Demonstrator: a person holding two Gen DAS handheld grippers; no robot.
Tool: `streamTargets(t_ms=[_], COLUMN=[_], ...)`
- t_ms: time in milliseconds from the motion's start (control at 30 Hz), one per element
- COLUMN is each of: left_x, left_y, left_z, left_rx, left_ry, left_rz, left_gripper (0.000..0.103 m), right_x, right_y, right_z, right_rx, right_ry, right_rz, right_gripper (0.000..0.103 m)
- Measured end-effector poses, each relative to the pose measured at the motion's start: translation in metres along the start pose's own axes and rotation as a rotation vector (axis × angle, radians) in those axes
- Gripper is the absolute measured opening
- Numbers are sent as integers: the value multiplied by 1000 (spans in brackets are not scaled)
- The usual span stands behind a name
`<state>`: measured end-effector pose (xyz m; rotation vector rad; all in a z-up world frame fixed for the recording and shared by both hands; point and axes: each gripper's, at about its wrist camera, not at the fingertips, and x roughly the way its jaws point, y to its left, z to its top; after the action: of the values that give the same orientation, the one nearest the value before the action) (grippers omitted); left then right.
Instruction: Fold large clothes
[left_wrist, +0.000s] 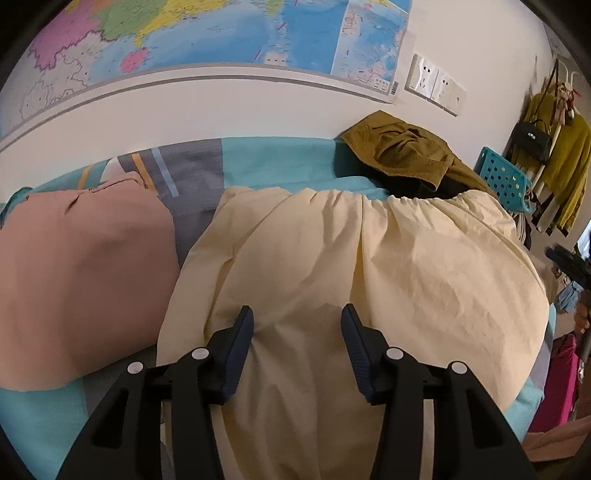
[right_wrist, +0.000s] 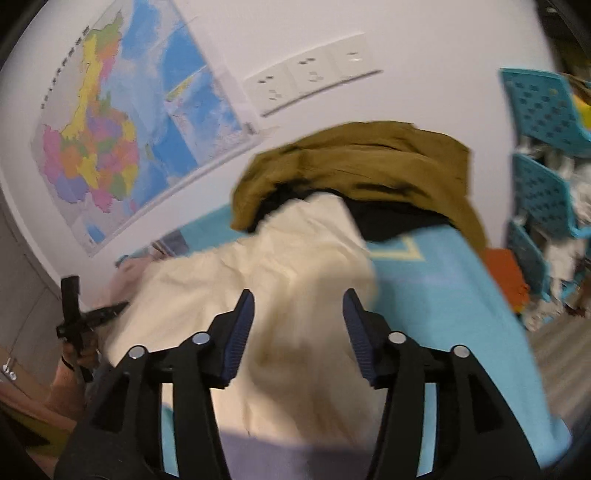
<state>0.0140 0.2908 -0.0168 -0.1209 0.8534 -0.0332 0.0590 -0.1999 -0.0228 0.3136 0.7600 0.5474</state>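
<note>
Left wrist view: pink garment (left_wrist: 81, 273) at left, cream garment (left_wrist: 351, 280) centre on the teal bed sheet (left_wrist: 280, 158), olive garment (left_wrist: 402, 151) upper right. Left claw (left_wrist: 297, 325) part open over the cream cloth, gripping nothing. Right claw (right_wrist: 298, 310) part open above it, empty.

A home bedroom. A bed with a teal patterned sheet (left_wrist: 280, 158) fills the lower frame and stands against a white wall. A large coloured wall map (left_wrist: 207, 33) spans the upper left; a row of wall sockets (left_wrist: 436, 83) sits to its right. Loose garments lie on the bed: a cream one (left_wrist: 369, 266), a pink one (left_wrist: 81, 266) and an olive one (left_wrist: 402, 151). At the right edge stand teal perforated plastic baskets (right_wrist: 543, 107) and hung clothes with a black handbag (left_wrist: 533, 140).
</note>
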Motion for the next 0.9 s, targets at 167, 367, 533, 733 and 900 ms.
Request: streamTargets(t_ms=[167, 367, 533, 733, 900], left_x=[2, 4, 4, 3, -16], left_y=[2, -3, -1, -2, -6], left_z=[0, -3, -3, -5, -11], left_rx=[-9, 13, 5, 7, 28], left_ry=[-4, -6, -6, -12, -46], left_rz=[-14, 9, 5, 10, 9], left_gripper=[51, 52, 52, 52, 57], right_x=[-8, -2, -18, 5, -30], right_y=[-25, -53, -53, -67, -41], right_z=[-43, -50, -34, -46, -30], right_rx=[69, 243, 265, 304, 202], right_ry=[75, 29, -61, 19, -64], right_rz=[-58, 31, 15, -82, -147], right_gripper=[66, 9, 6, 17, 38])
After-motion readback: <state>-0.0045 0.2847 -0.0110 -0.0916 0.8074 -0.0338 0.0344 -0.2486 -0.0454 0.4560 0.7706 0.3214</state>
